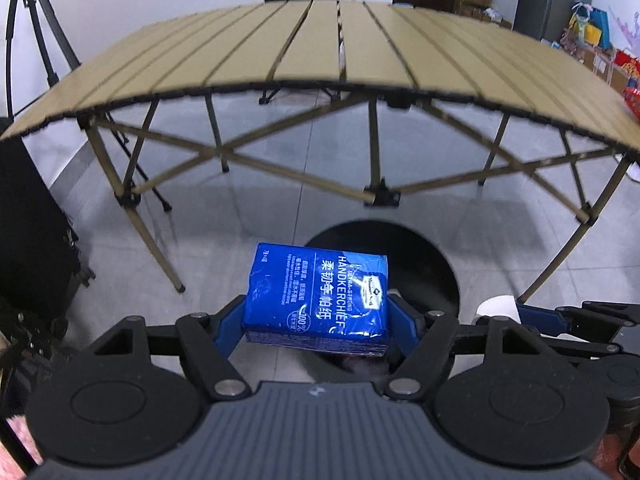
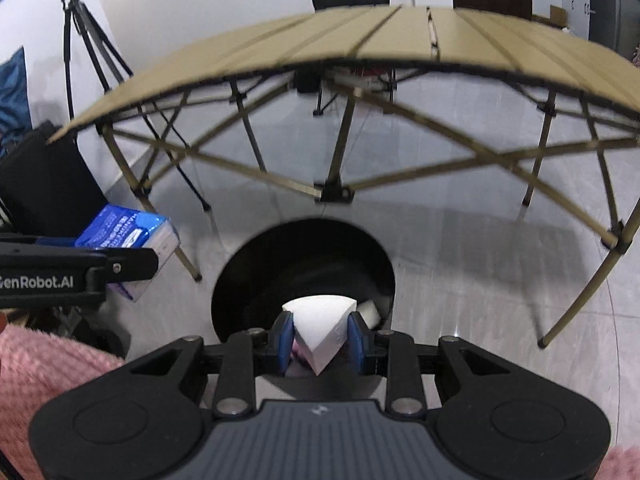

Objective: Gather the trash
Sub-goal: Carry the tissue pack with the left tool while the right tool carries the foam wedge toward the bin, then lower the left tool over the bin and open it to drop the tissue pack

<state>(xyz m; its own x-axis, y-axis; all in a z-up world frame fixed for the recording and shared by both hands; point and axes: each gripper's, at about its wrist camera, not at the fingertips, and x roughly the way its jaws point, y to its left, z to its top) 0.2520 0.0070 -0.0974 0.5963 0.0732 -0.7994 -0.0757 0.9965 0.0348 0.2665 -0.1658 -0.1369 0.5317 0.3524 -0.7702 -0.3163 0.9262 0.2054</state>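
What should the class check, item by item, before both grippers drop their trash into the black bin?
1. Left gripper grips the blue tissue pack: ok.
2. Right gripper is shut on the white crushed cup: ok.
3. Cup is over the black bin opening: ok.
4. Tissue pack is fully over the bin: cannot tell.
5. Grippers are apart from each other: ok.
6. Room left in the bin: cannot tell.

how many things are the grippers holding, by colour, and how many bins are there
blue tissue pack, in the left gripper: 1
white paper cup, squashed in the right gripper: 1
black bin: 1
total: 3
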